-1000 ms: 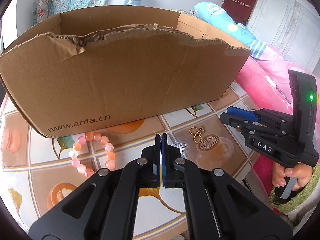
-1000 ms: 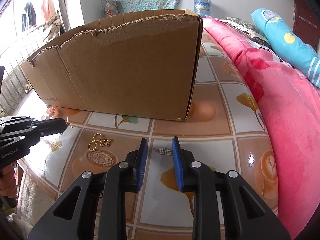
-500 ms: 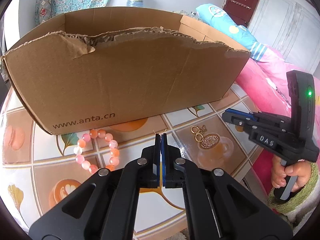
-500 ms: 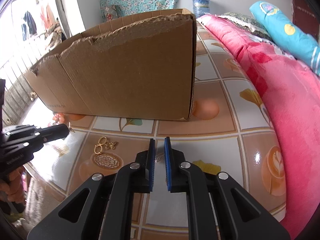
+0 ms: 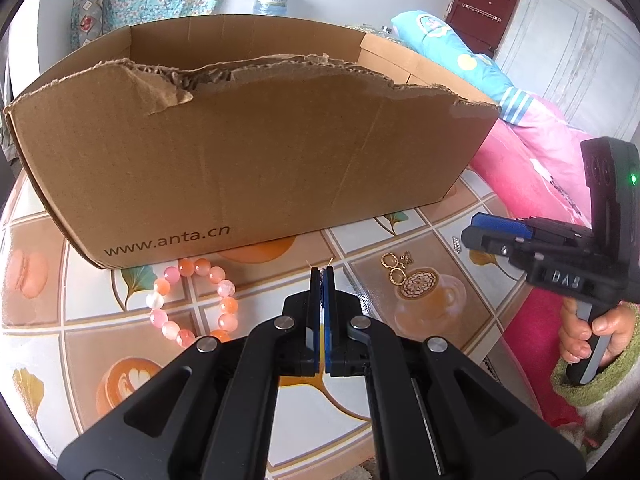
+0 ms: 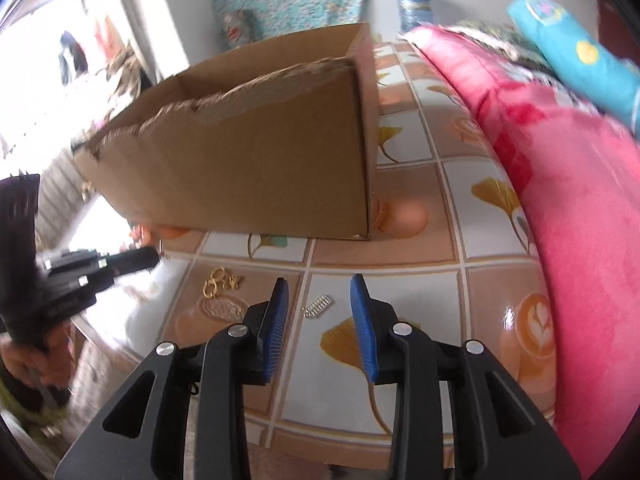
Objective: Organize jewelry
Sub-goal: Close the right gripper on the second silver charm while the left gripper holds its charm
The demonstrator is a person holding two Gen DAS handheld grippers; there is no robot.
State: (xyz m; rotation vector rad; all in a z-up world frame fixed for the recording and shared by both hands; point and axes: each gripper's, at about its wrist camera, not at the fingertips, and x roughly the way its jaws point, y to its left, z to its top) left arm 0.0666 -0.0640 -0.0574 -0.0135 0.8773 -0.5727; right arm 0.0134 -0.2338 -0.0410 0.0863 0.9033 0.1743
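Two grippers hung over a glossy tiled tabletop (image 5: 132, 304) printed with ginkgo leaves, macarons and latte cups. A big cardboard box (image 5: 248, 152) with a ragged, torn front edge stood at the back, walling off the far half of the table; its corrugated core showed along the tear, and a web address ran along its lower left.

The jewelry lay in front of the box. A bracelet (image 5: 192, 300) of round pink, orange and white beads sat just below the printed address, partly hidden behind the left gripper's arm. Right of it, a small gold piece (image 5: 396, 266) of rings and a butterfly charm rested on a brown tile. Farther right lay a tiny silver clip (image 6: 318, 306), flat, ribbed and oblong.

The left gripper (image 5: 323, 276) was pressed together, a thin pale strand poking out at its tip; what that strand was could not be told. The right gripper (image 6: 320, 300) had its blue ribbed pads apart and opening, with the clip lying on the table between them, touched by neither.

A fluffy pink blanket (image 6: 560, 200) bordered the table on the right, with a teal pillow (image 6: 568, 60) beyond it. A hand (image 5: 592, 332) in a green cuff gripped the right gripper's handle.
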